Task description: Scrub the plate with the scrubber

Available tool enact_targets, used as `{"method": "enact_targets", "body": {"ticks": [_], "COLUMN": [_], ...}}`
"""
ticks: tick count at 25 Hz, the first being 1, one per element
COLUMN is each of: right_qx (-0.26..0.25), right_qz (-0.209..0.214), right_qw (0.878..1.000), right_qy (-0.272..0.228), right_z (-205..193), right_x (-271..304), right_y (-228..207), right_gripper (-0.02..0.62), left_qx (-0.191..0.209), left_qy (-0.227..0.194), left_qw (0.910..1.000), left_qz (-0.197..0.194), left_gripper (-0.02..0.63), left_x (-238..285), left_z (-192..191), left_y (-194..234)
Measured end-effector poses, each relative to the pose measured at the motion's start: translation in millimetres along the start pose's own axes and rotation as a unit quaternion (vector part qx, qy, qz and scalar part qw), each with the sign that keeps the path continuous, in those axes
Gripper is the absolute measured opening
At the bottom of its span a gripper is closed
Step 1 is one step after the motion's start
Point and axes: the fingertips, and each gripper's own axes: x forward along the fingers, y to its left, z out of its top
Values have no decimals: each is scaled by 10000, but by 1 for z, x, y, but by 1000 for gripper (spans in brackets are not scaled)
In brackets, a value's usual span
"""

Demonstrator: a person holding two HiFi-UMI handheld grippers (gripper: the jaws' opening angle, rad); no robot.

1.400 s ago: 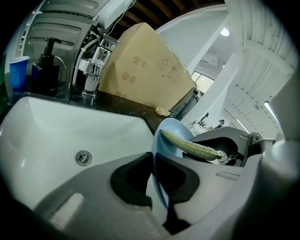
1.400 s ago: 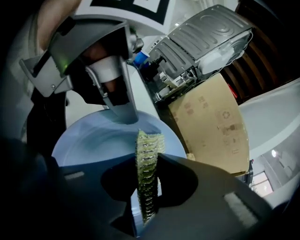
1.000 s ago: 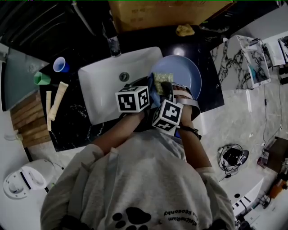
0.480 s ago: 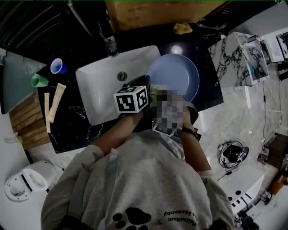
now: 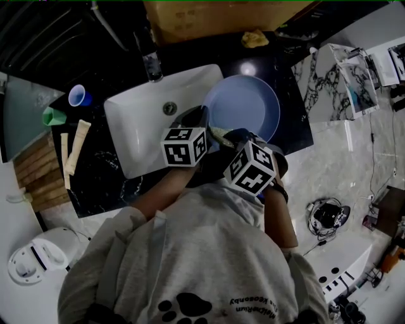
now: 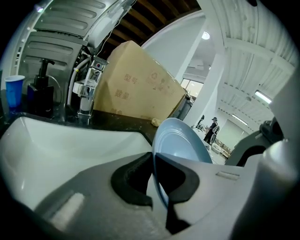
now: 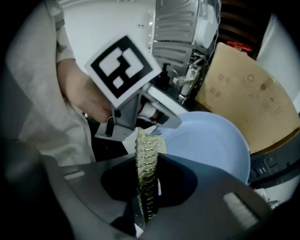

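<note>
A light blue plate point(image 5: 247, 104) stands tilted over the right end of the white sink point(image 5: 136, 126). My left gripper point(image 5: 201, 119) is shut on its near left rim; in the left gripper view the plate point(image 6: 180, 140) edge runs between the pads of my left gripper point(image 6: 155, 174), which have just closed a little tighter. My right gripper point(image 5: 223, 137) is shut on a yellow-green scrubber point(image 5: 218, 132), at the plate's near edge. In the right gripper view the scrubber point(image 7: 146, 159) stands upright in my right gripper point(image 7: 148, 187), beside the plate point(image 7: 211, 140) and below the left gripper point(image 7: 150, 110).
A faucet point(image 5: 150, 63) stands behind the sink. On the dark counter to the left are a blue cup point(image 5: 77, 95), a green cup point(image 5: 54, 116) and two tubes point(image 5: 79, 144). A cardboard box point(image 5: 215, 16) and a yellow lump point(image 5: 255, 39) lie behind the plate.
The right gripper has pulled back toward me and rolled, drawing the scrubber from the plate's face to its near edge. The left gripper keeps its hold on the rim.
</note>
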Motion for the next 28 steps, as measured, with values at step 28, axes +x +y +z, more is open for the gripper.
{"method": "enact_targets", "body": {"ticks": [28], "right_qx": [-1531], "right_qz": [-4051], "right_qw": [9000], "right_qy": [495], "right_z": [-11], "right_x": [-35], "right_y": [-152], "right_gripper": [69], "left_qx": [130], "left_qy": [-92], "left_qw": [9997], "left_qz": [-180], "left_gripper": [25], "left_x": [-5], "left_z": [8], "left_y": [-4]}}
